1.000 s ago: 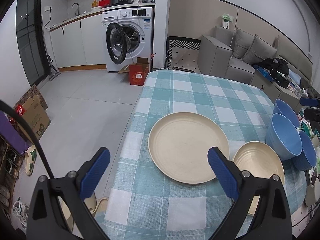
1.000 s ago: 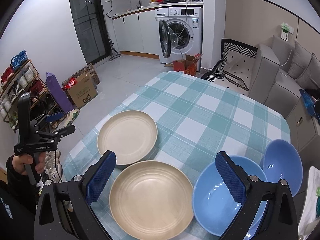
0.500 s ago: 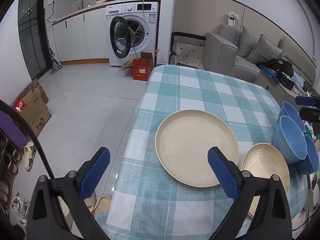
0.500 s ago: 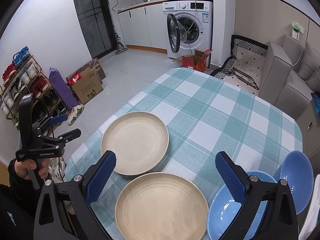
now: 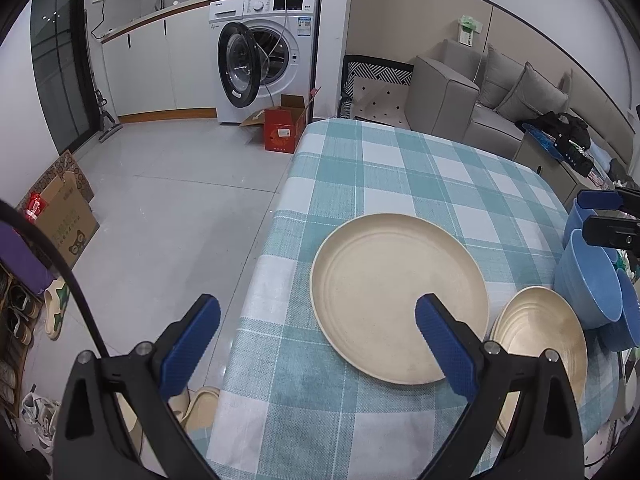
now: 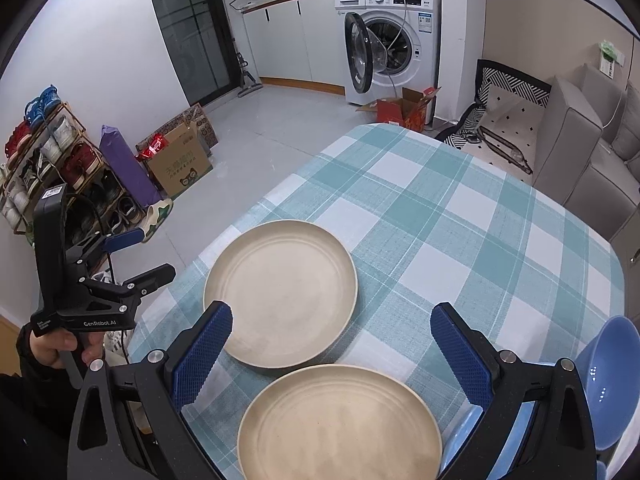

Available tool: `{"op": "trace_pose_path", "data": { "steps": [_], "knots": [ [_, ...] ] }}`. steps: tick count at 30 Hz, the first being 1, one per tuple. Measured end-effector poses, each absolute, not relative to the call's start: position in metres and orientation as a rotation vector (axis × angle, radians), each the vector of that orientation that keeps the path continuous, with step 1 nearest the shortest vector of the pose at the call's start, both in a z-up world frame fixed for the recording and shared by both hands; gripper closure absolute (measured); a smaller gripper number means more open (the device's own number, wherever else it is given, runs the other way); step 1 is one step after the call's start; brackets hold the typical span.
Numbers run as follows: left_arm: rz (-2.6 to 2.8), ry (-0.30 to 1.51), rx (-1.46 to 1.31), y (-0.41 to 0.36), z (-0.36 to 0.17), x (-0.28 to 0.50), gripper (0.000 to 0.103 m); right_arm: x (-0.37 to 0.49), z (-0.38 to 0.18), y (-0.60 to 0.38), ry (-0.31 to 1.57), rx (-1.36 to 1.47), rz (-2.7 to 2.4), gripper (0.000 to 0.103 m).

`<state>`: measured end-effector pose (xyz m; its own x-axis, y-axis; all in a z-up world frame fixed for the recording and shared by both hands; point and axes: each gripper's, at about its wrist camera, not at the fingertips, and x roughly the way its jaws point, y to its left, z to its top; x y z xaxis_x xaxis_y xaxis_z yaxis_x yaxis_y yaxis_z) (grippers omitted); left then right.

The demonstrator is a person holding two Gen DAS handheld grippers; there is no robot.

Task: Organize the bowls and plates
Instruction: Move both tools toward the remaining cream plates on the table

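Both tongs, the left tongs (image 5: 316,328) and the right tongs (image 6: 332,344), are wide and hold nothing. Two plates (image 6: 280,292) lie apart near the desk's (image 6: 460,216) left edge. The blue bowls (image 5: 592,284) sit by its right edge, so nothing is stacked yet.

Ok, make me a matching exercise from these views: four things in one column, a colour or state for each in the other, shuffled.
Things:
1. washing machine door
2. bowls
3. plates
4. left gripper

States:
A. blue
B. jaws apart, holding nothing
C. swung open
D. beige, side by side on the checked tablecloth

Pairs: 1-C, 2-A, 3-D, 4-B
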<state>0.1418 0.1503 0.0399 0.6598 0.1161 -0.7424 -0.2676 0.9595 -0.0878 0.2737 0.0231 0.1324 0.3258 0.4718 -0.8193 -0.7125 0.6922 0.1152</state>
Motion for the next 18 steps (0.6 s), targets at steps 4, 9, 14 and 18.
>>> {"op": "trace_pose_path", "data": {
  "steps": [4, 9, 14, 18],
  "knots": [
    [0.220, 0.832, -0.200, 0.152, 0.036, 0.145, 0.004, 0.279, 0.126, 0.030, 0.973, -0.282, 0.791, 0.002],
    [0.219, 0.842, -0.198, 0.152, 0.032, 0.148, 0.004, 0.284, 0.117, 0.035, 0.991, -0.278, 0.785, 0.002],
    [0.222, 0.856, -0.197, 0.153, 0.025, 0.153, 0.004, 0.293, 0.105, 0.040, 1.015, -0.269, 0.772, 0.002],
    [0.224, 0.872, -0.192, 0.154, 0.020, 0.156, 0.004, 0.300, 0.092, 0.045, 1.046, -0.266, 0.772, 0.002]
  ]
}}
